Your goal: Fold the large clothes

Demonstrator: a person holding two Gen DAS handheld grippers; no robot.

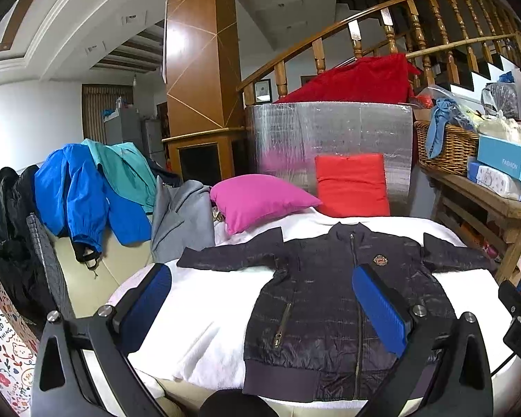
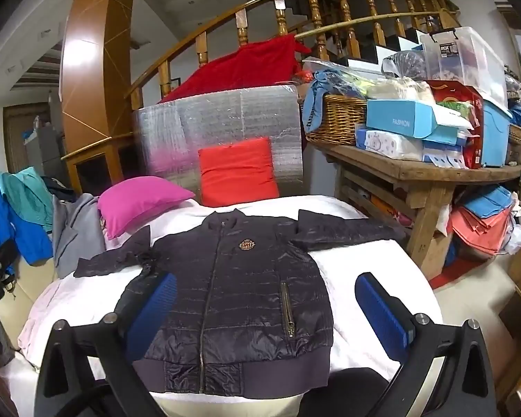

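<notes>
Cluttered room, staircase far behind; white cover (image 1: 205, 316) on bed.
Jacket (image 1: 330, 312): dark quilted puffer, shiny, slippery; lies flat, front up, zipped, sleeves spread left and right; ribbed hem at near edge.
Left gripper (image 1: 260, 309): blue ribbed pads wide apart, nothing held.
Right gripper (image 2: 264, 316): same, empty.
Step, judged: first fold. Pinch sleeve at cuff, draw across chest; grip seam, not slick shell.
Far: pink pillow (image 1: 260, 201), red pillow (image 1: 350, 184).

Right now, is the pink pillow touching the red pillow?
Apart. The right wrist view shows silver foil board between the pink pillow and the red pillow.
</notes>
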